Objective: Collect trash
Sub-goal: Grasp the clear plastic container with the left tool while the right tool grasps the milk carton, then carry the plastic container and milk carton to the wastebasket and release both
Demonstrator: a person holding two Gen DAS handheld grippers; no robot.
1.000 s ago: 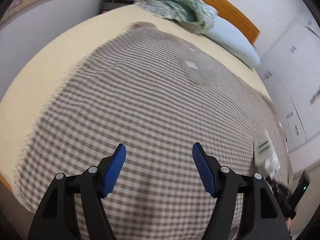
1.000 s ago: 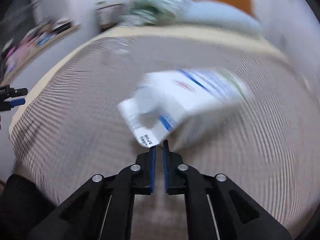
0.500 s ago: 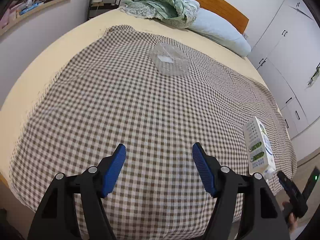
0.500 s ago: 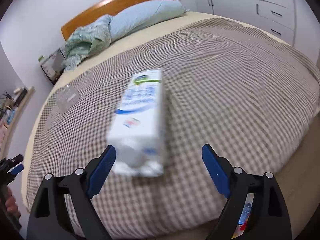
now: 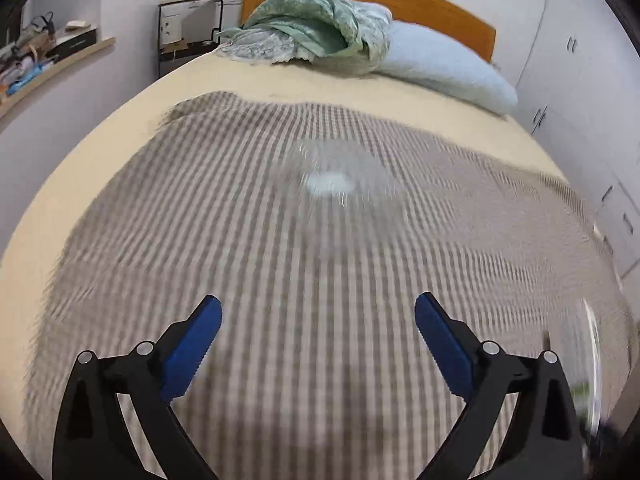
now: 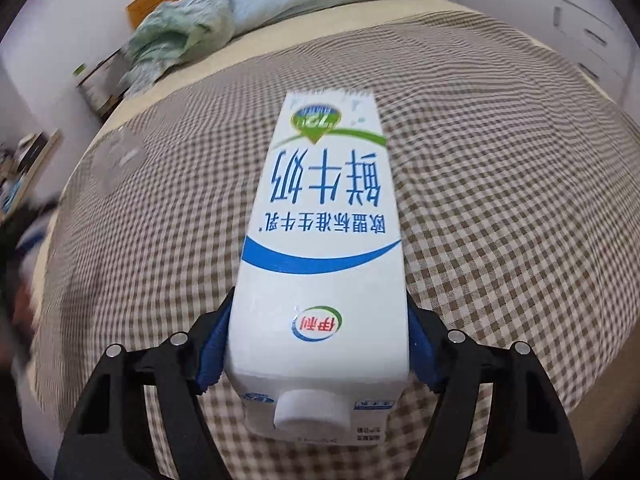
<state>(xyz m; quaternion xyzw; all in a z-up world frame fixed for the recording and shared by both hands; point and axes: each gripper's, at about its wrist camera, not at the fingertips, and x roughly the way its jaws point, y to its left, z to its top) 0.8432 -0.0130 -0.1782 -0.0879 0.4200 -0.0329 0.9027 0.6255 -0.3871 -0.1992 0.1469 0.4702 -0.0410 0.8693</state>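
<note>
Left gripper (image 5: 318,330) opening, right gripper (image 6: 318,346) closing — fingers (image 6: 212,354) tilted down

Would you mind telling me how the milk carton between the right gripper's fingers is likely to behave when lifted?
The milk carton looks stiff: flat, uncrushed panels. Its glossy sides may slip in the right gripper, whose jaws are closing around its cap end. Gripped there, its long body may droop. As trash it is probably light.

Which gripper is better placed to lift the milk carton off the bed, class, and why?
Right. The right gripper has the milk carton between its closing jaws, blue pads at both sides near the capped end. The left gripper is opening over bare checked blanket, facing the clear plastic piece.
</note>
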